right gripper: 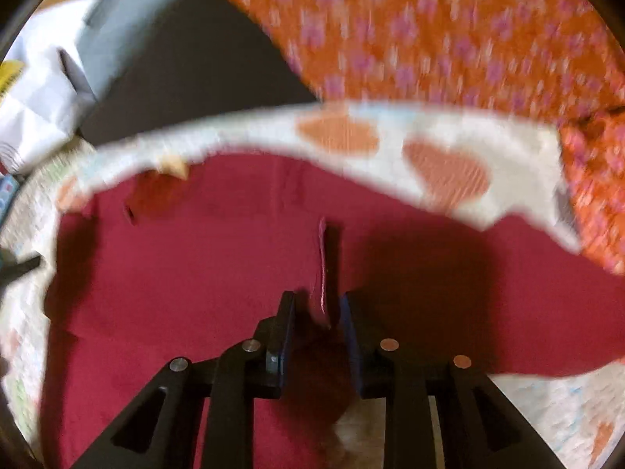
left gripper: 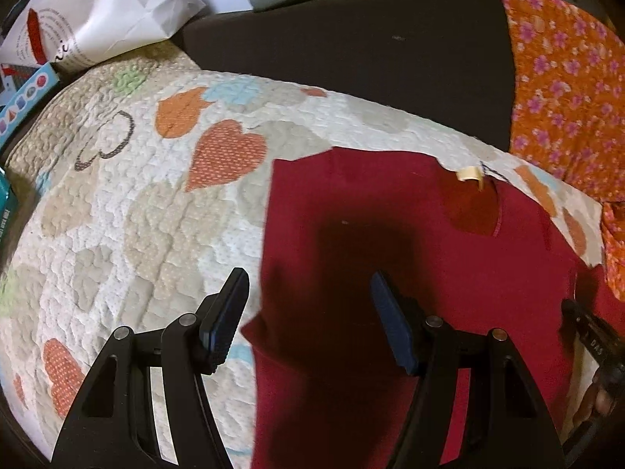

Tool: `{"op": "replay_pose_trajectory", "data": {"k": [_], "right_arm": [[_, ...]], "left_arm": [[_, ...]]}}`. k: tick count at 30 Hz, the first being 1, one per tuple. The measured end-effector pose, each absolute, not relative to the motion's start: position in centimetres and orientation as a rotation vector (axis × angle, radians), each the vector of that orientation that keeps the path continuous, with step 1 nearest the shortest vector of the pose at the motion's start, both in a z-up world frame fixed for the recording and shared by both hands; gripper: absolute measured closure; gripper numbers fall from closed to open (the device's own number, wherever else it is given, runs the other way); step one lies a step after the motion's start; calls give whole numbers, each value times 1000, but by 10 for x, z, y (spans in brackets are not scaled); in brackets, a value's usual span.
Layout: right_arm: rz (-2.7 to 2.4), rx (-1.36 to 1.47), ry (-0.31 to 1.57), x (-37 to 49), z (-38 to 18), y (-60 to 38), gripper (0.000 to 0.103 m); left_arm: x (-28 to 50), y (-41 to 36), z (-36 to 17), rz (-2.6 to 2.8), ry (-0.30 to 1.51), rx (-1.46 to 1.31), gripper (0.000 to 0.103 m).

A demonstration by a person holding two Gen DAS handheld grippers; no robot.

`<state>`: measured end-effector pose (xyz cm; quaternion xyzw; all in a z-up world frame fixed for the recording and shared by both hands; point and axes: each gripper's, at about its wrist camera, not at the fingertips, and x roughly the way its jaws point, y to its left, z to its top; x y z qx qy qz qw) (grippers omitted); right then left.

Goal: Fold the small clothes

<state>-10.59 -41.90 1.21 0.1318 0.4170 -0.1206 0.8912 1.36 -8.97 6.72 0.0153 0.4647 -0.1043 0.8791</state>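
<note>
Left wrist view: the red garment (left gripper: 390, 273) lies spread on a heart-patterned quilt (left gripper: 136, 195), its neck opening and a pale label (left gripper: 470, 175) toward the far edge. The left hand-held gripper (left gripper: 308, 293) is released, jaws wide apart, one finger over the bare quilt and the other over the red cloth, straddling the garment's left edge. It grips nothing. That left edge runs straight, with a small flap jutting out near the lower part; whether this is a sleeve already turned in cannot be told. An orange floral cloth (left gripper: 566, 78) lies well apart at the far right, beside a dark cushion (left gripper: 351, 47). A white paper bag (left gripper: 97, 11) sits at the far left. The tip of the other tool shows at the right edge.

Right wrist view (blurred): the right hand-held gripper (right gripper: 318, 312) is clenched on a raised pinch of the red garment (right gripper: 175, 293), a thin ridge of cloth standing between its nearly closed jaws. The rest of the garment lies mostly flat on the quilt (right gripper: 449, 164), the neck opening at the upper left.

Judgement: the task is at an early stage. The garment appears laid out with no completed fold clearly visible; the fold in hand on the right side, the left side and the final halving appear to be outstanding
</note>
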Motion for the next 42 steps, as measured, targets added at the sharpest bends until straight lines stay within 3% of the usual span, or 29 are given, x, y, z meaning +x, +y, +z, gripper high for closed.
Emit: {"op": "replay_pose_trajectory", "data": {"k": [5, 11, 20, 22, 23, 24, 32, 37, 42], "right_arm": [[-274, 455, 802, -160, 35, -456, 80], [-548, 710, 726, -258, 20, -555, 64], [-643, 1127, 529, -330, -23, -646, 64], [-629, 1112, 525, -323, -22, -647, 71], [-623, 1085, 533, -319, -16, -643, 91], [-618, 1051, 528, -317, -8, -639, 97], [-500, 687, 443, -283, 94, -571, 99], [-236, 481, 438, -208, 150, -474, 99], [133, 289, 525, -121, 141, -325, 99]], "left_arm": [[9, -95, 76, -252, 956, 11, 37], [8, -94, 74, -272, 990, -31, 37], [14, -92, 68, -252, 1015, -50, 37], [14, -92, 67, -255, 1019, -47, 37], [13, -93, 68, -257, 1016, -44, 37], [13, -92, 69, -259, 1012, -43, 37], [16, -74, 78, -258, 1002, -121, 37], [22, -54, 89, -258, 985, -216, 37], [27, -40, 94, -275, 973, -283, 37]]}}
